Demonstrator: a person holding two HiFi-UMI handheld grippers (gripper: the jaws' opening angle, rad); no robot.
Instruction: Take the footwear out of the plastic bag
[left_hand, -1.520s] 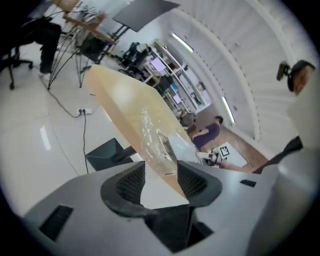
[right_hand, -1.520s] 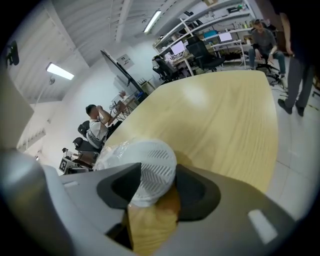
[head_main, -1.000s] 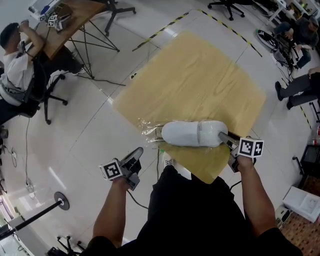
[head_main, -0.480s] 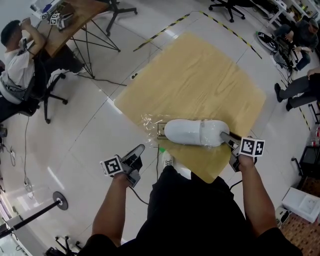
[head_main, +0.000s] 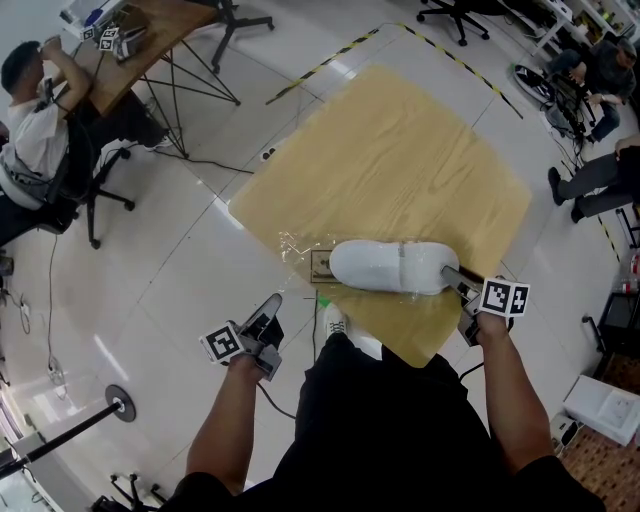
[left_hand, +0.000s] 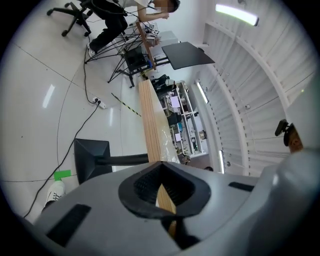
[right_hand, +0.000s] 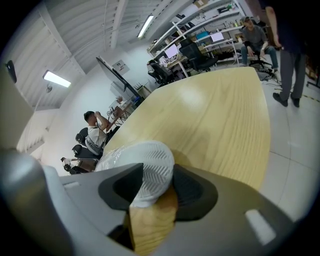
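Compared with the earlier frames, the white shoe (head_main: 390, 267) has shifted slightly toward the right gripper (head_main: 452, 277). The crumpled plastic bag (head_main: 298, 245) at its toe now shows less bulk.

The shoe lies on its side along the near edge of the worktop (head_main: 400, 160), toe to the left and heel to the right. In the right gripper view, clear film still covers the far end of the shoe (right_hand: 145, 170). How much of the shoe remains inside the bag cannot be told. A small brown card-like piece (head_main: 323, 266) lies at the toe, touching the film.

The right gripper's fingers (right_hand: 192, 187) stand wide and hold the shoe by its heel, with the patterned sole between them.

The left gripper (head_main: 274, 300) is off the worktop, over the floor (head_main: 180, 250) and apart from the bag. Its fingers (left_hand: 145, 182) have just been closing and now meet, with nothing seen between them.
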